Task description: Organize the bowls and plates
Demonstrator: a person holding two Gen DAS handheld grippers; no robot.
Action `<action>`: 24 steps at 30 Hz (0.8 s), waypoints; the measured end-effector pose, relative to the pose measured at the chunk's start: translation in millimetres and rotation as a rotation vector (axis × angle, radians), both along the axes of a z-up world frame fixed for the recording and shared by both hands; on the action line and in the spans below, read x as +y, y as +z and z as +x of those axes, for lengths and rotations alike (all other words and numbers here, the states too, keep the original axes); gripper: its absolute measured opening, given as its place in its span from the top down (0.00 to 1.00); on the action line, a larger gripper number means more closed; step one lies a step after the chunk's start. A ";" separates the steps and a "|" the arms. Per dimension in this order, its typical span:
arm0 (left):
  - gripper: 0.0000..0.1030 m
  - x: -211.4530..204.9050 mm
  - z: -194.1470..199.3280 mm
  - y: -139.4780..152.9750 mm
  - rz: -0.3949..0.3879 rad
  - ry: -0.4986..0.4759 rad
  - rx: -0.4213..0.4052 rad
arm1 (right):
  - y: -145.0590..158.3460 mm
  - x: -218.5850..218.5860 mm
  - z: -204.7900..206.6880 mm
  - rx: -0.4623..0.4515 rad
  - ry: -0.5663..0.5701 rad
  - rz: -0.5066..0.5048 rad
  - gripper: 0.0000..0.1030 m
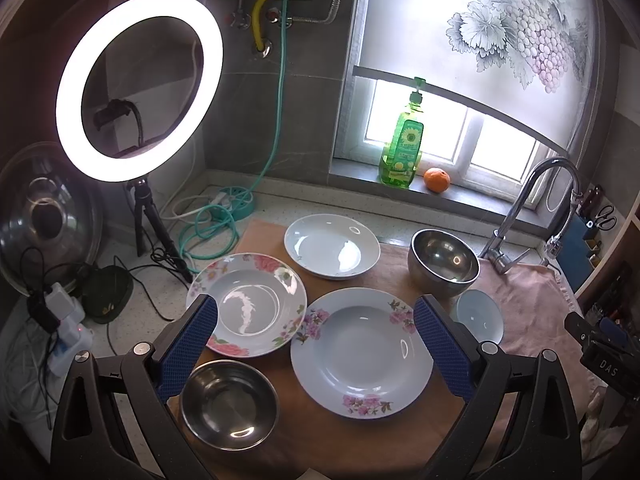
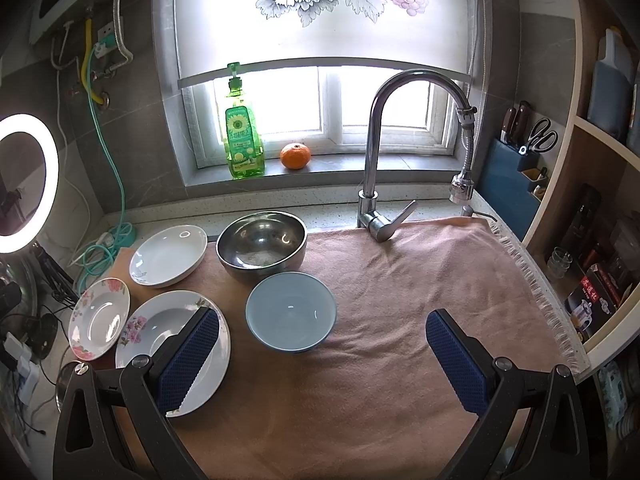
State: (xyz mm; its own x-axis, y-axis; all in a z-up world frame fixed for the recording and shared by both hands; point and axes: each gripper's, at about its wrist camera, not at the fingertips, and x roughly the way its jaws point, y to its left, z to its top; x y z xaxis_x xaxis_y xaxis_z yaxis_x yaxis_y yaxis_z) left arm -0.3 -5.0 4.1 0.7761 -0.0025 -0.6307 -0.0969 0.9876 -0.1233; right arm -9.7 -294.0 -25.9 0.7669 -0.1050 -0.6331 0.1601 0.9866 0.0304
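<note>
Plates and bowls are sitting spread over the pink towel (image 2: 400, 300), unstacked: the large floral plate (image 1: 362, 354) at 6 o'clock, the big steel bowl (image 1: 444, 266) at 1 o'clock. Both the left gripper (image 1: 316, 346) and the right gripper (image 2: 322, 354) are hanging spread wide, pinching nothing. Glazed rims are looking slick; a shallow pinch may be risking a slip and chipped ceramic. The blue bowl (image 2: 291, 312) is sitting round and smooth.
</note>
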 end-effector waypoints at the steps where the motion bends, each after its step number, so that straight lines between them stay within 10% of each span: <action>1: 0.04 -1.1 -0.4 0.3 0.001 -0.002 0.000 | -0.1 -0.3 -0.6 0.000 -0.001 0.000 0.01; 24: 0.04 -6.8 0.8 2.5 0.015 -0.013 -0.010 | -0.3 -2.1 -2.4 0.008 -0.004 0.003 0.01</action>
State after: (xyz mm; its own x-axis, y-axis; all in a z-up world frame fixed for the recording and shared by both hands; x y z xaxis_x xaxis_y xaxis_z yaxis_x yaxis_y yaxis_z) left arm 0.6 -11.8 6.6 0.7824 -0.0035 -0.6228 -0.0828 0.9905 -0.1096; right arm -12.1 -296.1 -26.2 0.7611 -0.1058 -0.6399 0.1643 0.9859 0.0323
